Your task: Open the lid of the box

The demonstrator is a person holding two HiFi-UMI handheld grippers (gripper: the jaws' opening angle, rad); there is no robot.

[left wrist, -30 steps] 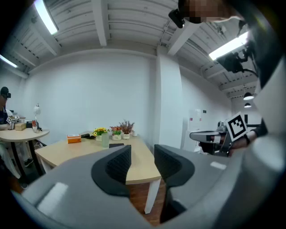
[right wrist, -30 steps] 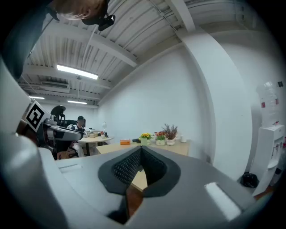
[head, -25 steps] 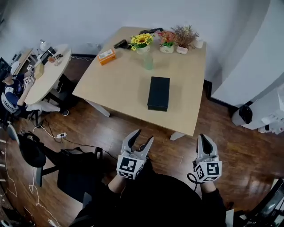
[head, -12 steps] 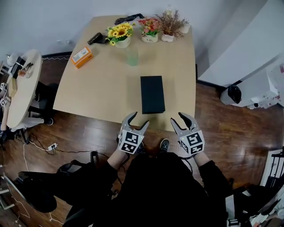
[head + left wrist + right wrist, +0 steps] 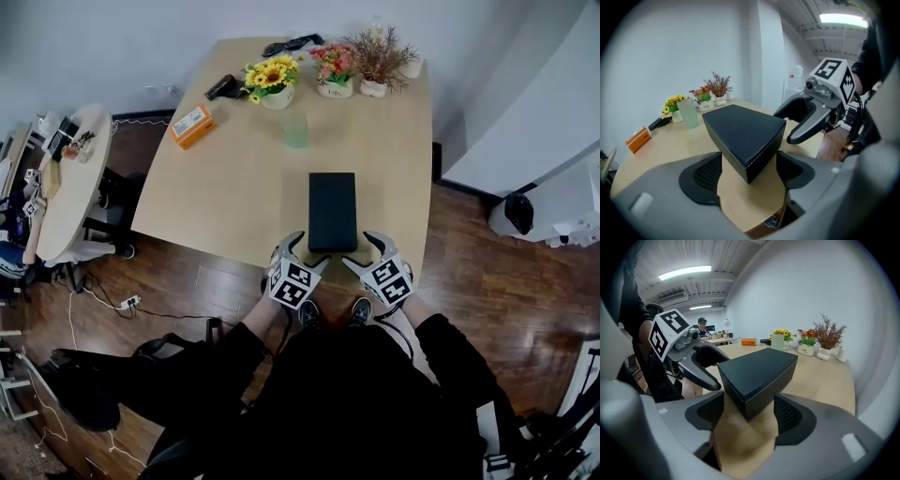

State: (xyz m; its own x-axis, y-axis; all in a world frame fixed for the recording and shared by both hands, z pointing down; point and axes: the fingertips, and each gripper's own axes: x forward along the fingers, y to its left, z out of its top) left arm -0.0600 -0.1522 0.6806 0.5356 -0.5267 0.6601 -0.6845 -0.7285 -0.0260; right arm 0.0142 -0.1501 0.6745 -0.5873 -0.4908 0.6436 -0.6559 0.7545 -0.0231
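Note:
A long black box (image 5: 333, 211) lies shut on the wooden table (image 5: 234, 187), its short end toward me. My left gripper (image 5: 307, 251) is at the box's near left corner and my right gripper (image 5: 360, 251) at its near right corner. Both sets of jaws are opening. In the left gripper view a corner of the box (image 5: 745, 136) pokes between the spread pads (image 5: 705, 172) of the left gripper (image 5: 749, 176) without touching them. The right gripper view shows the other corner of the box (image 5: 757, 376) likewise, the right gripper (image 5: 750, 417) wide apart and the left gripper (image 5: 701, 363) beside it.
At the table's far end stand a pale green cup (image 5: 295, 129), a sunflower pot (image 5: 272, 82), two more flower pots (image 5: 356, 70), an orange box (image 5: 191, 125) and dark items (image 5: 223, 87). A round table (image 5: 70, 178) stands left. The table's near edge runs just under the grippers.
I have come up to the table and both grippers moved forward to the box's near end. The right jaws went from shut to wide apart; the left jaws spread further.

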